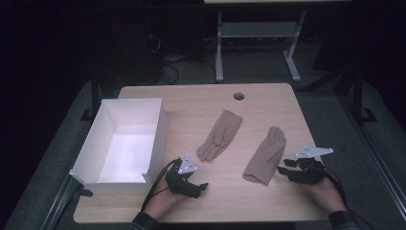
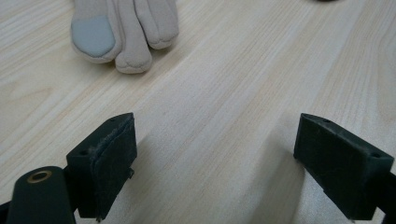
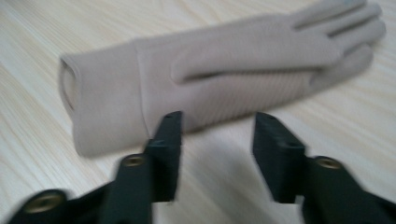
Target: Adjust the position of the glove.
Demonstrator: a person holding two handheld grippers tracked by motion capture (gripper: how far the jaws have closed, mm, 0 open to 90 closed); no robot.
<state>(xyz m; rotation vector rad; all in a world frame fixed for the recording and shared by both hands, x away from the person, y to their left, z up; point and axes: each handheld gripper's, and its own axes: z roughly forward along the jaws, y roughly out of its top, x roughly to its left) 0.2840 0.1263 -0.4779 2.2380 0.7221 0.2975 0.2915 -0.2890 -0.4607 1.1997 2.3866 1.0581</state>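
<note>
Looking down from the high view, I have two beige gloves lying flat on the wooden table (image 1: pixel 191 103). My left gripper (image 1: pixel 198 189) sits low near the front edge, just right of the white box (image 1: pixel 158 129), with its jaws spread wide and nothing between them. In the left gripper view, bare wood lies between the two black pads, and the fingertips of the left glove (image 2: pixel 126 32) poke in at the top, one carrying a grey patch; that glove (image 1: pixel 219 135) lies in the middle of the table, cuff away from me, apart from the gripper.

Over on the right, my right gripper (image 1: pixel 283 170) hovers just beside the cuff end of the right glove (image 1: pixel 266 157). From the right gripper view, the jaws stand partly apart, pointed at the glove's (image 3: pixel 210 79) long edge near the cuff; the picture is blurred, and the pads are not pressing on the fabric. That glove lies with its fingers pointing away toward the far side.
</note>
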